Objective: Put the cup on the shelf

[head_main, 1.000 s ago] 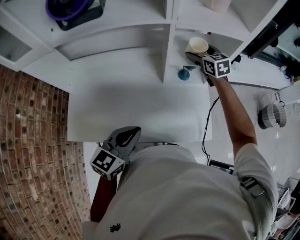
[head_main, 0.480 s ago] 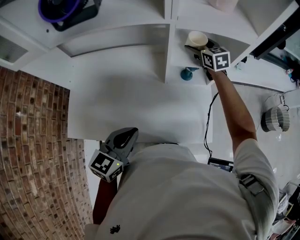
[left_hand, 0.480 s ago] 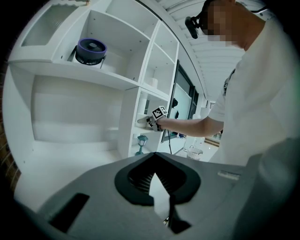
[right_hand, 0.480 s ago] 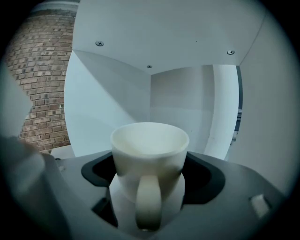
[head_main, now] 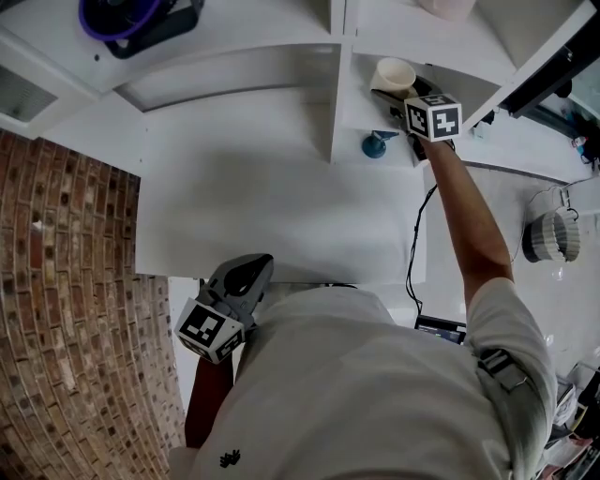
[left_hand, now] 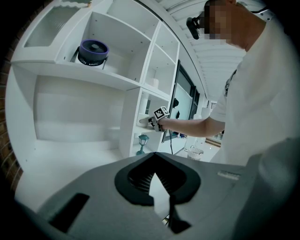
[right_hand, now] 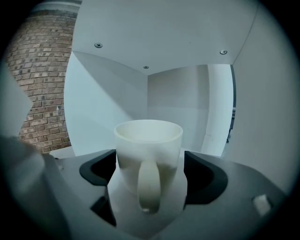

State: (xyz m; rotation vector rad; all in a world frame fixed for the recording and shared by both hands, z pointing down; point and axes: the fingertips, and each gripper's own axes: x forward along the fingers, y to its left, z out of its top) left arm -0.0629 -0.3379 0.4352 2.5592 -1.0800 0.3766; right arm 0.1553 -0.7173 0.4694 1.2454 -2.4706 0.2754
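A cream cup (right_hand: 148, 150) with its handle facing the camera stands upright on the white shelf (right_hand: 65, 151) in the right gripper view. It sits between the jaws of my right gripper (right_hand: 149, 165), which are opening, with a thin gap on the right side. From the head view the cup (head_main: 395, 75) sits in the right shelf compartment (head_main: 360, 101), just beyond my right gripper (head_main: 396, 96). My left gripper (head_main: 251, 274) hangs low by the person's body, shut and empty; its own view shows its jaws (left_hand: 154, 158) meeting at the tips.
A small teal lamp figurine (head_main: 375, 145) stands on the desk below the cup's compartment. A purple-and-black device (head_main: 131, 19) sits on an upper shelf at left. A brick wall (head_main: 66, 281) runs along the left. A black cable (head_main: 412, 253) hangs at the desk's right edge.
The right gripper and the cup have moved a little deeper into the shelf compartment. The left gripper has stayed where it was.
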